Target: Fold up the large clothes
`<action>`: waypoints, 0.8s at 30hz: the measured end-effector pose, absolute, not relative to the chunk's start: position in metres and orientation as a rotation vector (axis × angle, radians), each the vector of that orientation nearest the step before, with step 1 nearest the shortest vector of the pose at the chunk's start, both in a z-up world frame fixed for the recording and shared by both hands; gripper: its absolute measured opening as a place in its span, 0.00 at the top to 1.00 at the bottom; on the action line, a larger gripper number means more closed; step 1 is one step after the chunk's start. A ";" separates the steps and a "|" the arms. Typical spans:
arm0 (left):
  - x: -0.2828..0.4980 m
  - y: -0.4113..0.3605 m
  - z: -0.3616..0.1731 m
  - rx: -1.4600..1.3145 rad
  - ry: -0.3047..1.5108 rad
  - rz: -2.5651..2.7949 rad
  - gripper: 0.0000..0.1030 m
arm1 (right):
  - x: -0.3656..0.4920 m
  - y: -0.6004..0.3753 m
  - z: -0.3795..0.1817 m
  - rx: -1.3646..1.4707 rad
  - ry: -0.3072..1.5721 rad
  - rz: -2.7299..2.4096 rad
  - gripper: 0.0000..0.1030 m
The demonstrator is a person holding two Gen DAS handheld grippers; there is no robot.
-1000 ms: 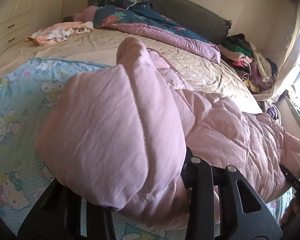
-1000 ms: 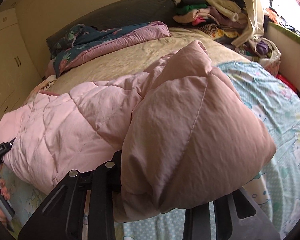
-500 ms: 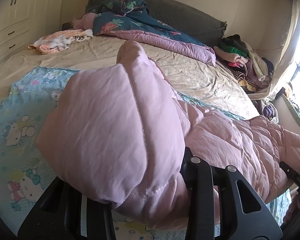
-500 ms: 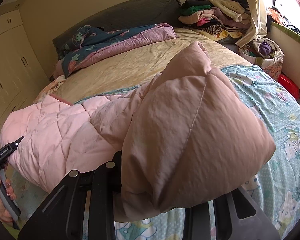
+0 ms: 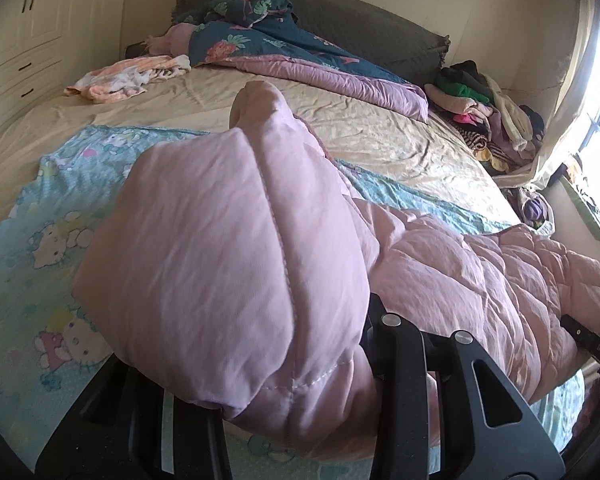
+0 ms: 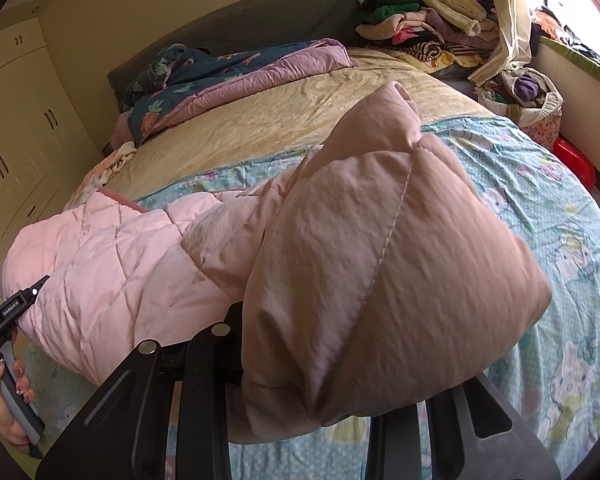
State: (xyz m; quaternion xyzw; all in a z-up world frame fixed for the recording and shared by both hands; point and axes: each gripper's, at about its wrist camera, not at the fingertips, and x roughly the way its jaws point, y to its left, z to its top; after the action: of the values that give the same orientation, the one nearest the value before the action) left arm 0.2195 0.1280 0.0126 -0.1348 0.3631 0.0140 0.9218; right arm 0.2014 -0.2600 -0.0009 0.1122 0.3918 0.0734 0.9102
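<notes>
My left hand-held gripper (image 5: 284, 412) pinching one end of the puffy pink coat (image 5: 228, 264), my right hand-held gripper (image 6: 320, 412) pinching the other, coat lifted over the blue cartoon sheet (image 6: 540, 184) on the bed (image 5: 360, 128).

Pink quilted coat (image 5: 440, 264), seemingly plain

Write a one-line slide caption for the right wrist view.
Right gripper clamps one end of a pink quilted coat lifted over a cartoon-print sheet.
</notes>
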 end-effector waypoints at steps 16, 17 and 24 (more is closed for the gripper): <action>0.176 0.134 0.001 -0.264 0.759 0.017 0.71 | 0.161 -0.255 -0.006 0.222 0.834 0.154 0.73; 0.173 0.135 0.000 -0.262 0.760 0.017 0.71 | 0.158 -0.255 -0.006 0.221 0.833 0.155 0.73; 0.151 0.137 -0.008 -0.262 0.751 0.007 0.71 | 0.137 -0.256 -0.012 0.225 0.827 0.157 0.73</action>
State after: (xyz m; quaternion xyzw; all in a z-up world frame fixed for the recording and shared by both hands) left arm 0.1506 0.1365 -0.0076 -0.1274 0.3659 0.0034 0.9219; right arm 0.1369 -0.2558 -0.0116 0.1089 0.4006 0.0758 0.9066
